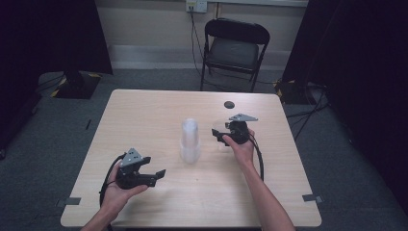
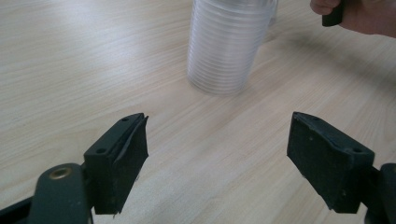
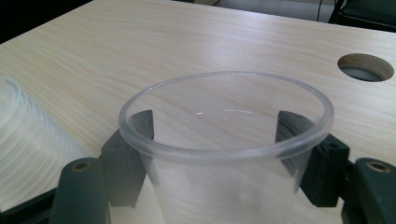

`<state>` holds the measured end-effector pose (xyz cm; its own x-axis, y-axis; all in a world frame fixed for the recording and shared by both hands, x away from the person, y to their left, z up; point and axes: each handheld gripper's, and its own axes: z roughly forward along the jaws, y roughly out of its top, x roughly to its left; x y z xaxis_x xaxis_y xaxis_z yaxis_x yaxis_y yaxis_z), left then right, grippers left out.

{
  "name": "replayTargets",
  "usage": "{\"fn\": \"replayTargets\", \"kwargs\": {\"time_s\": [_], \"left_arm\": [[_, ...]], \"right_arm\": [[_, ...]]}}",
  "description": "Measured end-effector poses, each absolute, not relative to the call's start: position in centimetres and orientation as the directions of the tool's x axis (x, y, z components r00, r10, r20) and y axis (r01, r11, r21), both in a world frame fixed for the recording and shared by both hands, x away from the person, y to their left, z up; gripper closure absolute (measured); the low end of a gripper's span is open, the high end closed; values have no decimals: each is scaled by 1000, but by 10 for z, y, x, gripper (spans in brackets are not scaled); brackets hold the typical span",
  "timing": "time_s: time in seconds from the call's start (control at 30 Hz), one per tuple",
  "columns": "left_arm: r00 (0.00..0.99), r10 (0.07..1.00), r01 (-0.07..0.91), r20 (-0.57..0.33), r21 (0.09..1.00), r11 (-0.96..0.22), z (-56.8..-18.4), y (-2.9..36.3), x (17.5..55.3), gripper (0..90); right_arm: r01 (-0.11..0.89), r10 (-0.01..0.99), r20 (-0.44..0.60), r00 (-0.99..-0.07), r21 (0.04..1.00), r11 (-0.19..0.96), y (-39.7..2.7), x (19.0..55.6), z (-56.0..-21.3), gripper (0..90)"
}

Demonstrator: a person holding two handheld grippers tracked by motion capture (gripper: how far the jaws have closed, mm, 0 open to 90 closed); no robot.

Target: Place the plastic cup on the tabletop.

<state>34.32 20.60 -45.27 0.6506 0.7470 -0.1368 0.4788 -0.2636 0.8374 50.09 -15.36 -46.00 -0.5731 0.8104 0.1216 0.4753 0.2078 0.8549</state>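
Note:
An upright stack of clear plastic cups stands in the middle of the wooden table. Just right of it, my right gripper is shut on a single clear cup. In the right gripper view the two black jaws of that gripper press on opposite sides of the cup, whose mouth faces up. My left gripper is held low at the front left, open, and points at the stack. The stack rises beyond its wide-apart empty jaws.
A round cable hole sits in the table behind the right gripper. A black folding chair stands past the far edge. The stack's ribbed side is close on the held cup's left. A hand holds the right gripper.

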Motion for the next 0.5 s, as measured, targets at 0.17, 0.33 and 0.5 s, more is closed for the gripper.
{"fn": "replayTargets", "kwargs": {"time_s": [0.17, 0.33, 0.5], "left_arm": [[644, 752, 480, -140, 839, -255, -455, 208, 342, 202], [643, 753, 478, -138, 841, -254, -455, 208, 342, 202], [644, 753, 477, -138, 841, -254, -455, 208, 341, 203]], "right_arm": [[477, 810, 120, -573, 853, 211, -153, 500, -465, 285], [474, 803, 119, -584, 853, 218, -154, 496, -466, 270], [480, 803, 114, -584, 847, 229, -159, 491, -469, 262]]}}
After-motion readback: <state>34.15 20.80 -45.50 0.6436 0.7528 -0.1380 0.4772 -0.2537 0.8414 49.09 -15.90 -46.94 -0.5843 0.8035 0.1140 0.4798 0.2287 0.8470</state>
